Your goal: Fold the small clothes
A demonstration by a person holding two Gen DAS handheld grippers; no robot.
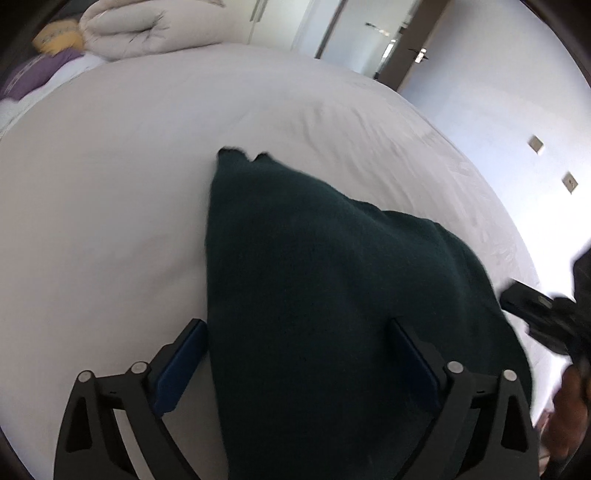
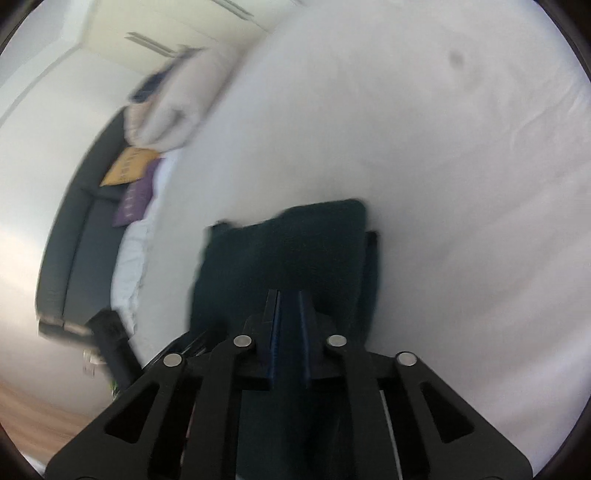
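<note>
A dark green garment lies bunched on the white bed sheet. In the left wrist view it rises like a tent toward the camera. My left gripper stands wide open astride its near end; the cloth fills the gap and drapes against the right finger, and the pads do not press it. My right gripper has its jaws almost together, pinching the garment at its near edge. It also shows blurred as my right gripper at the cloth's right side.
A folded pale duvet lies at the head of the bed with a yellow pillow and a purple pillow. White sheet spreads wide around the garment. A person's hand is at the right edge.
</note>
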